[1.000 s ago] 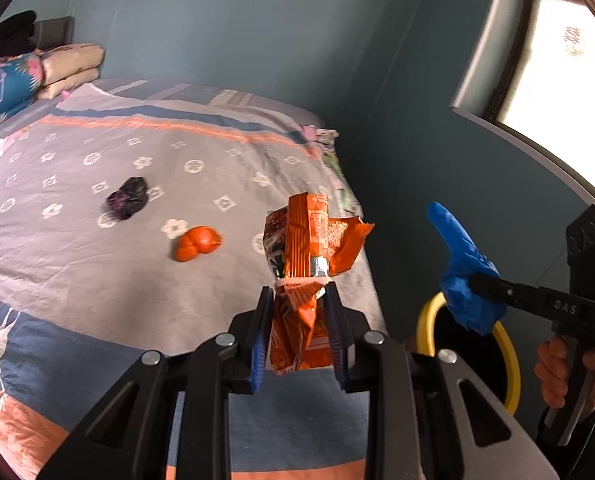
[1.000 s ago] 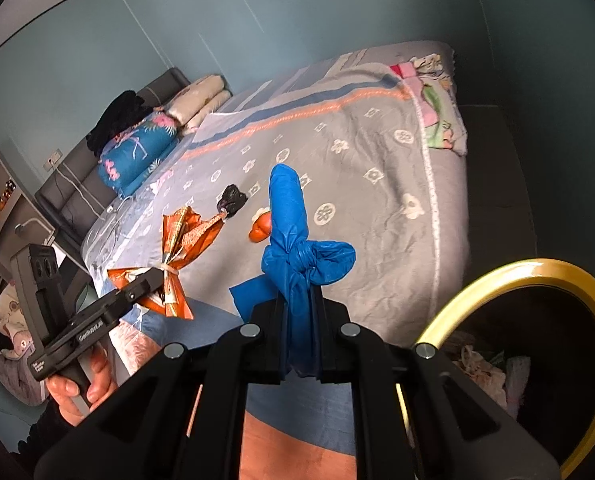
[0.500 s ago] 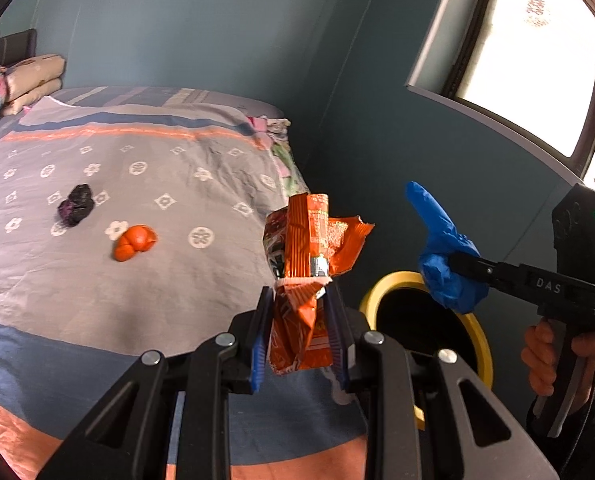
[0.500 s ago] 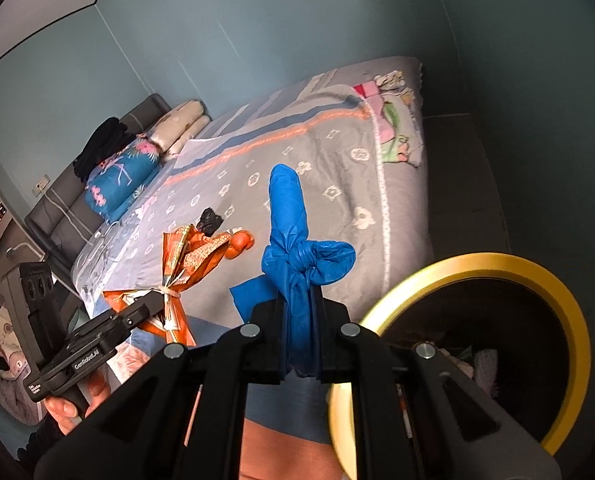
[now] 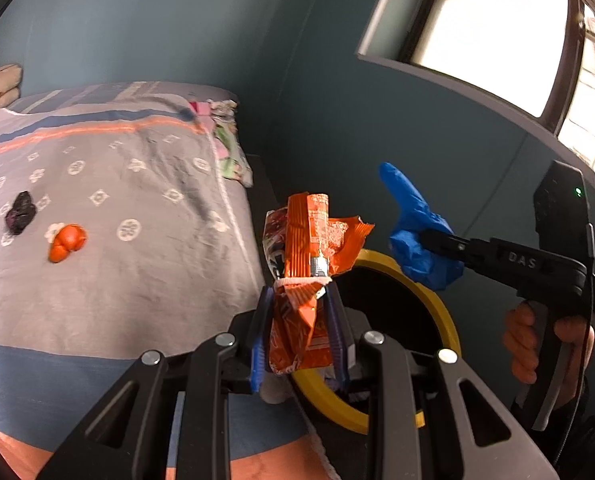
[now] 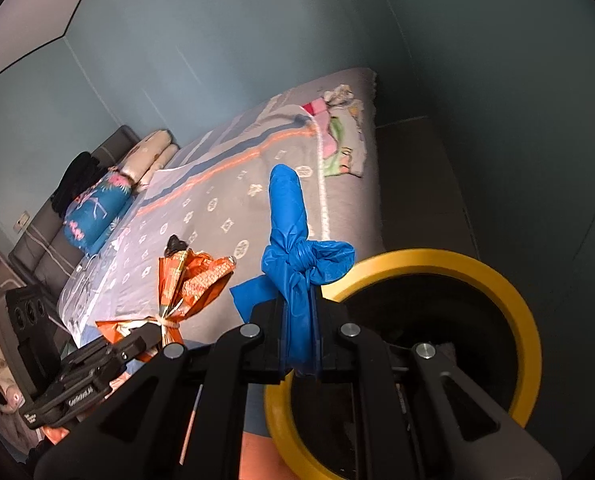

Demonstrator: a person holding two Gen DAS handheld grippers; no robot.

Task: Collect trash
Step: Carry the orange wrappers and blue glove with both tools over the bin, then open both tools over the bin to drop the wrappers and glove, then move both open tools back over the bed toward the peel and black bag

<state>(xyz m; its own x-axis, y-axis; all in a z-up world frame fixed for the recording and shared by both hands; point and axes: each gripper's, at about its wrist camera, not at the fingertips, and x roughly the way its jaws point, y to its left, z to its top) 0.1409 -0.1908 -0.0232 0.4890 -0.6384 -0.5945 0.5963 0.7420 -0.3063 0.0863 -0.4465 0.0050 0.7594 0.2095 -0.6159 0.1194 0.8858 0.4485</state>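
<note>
The left hand-held gripper (image 5: 299, 328) pinches a crumpled orange foil snack wrapper (image 5: 309, 264) between its blue-padded fingers (image 5: 259, 340), with the wrapper's tied neck just above the fingertips and its torn upper part fanning out toward 12 o'clock. In the left wrist view, the black waste bin with a yellow round rim (image 5: 437, 308) sits behind and below the wrapper, from the centre toward 4 o'clock, on the floor just beside the bed's edge.

The right hand-held gripper (image 6: 299, 332) is pressed together on a knotted blue plastic glove (image 6: 293, 240), which stands upright out of the jaws with one finger pointing to 12 o'clock and the knot just above the fingertips. In the right wrist view, the yellow rim of the bin (image 6: 509, 292) fills the lower right, from 3 to 6 o'clock, and the glove's knot overlaps the rim's upper left edge. In the left wrist view, the same glove (image 5: 417, 236) shows at 3 o'clock, gripped at the tip of the right tool, whose handle is held by a bare hand (image 5: 545, 344) at 4 o'clock.

On the grey patterned bedspread (image 5: 137, 272), a small crumpled orange piece of trash (image 5: 67, 242) lies at 9 o'clock, with a small dark purple-black crumpled scrap (image 5: 20, 212) near it, farther left. Folded pink and green cloth (image 5: 227, 148) lies at the bed's far corner, toward 11 o'clock. A bright window (image 5: 497, 28) takes the upper right at 1 o'clock.
</note>
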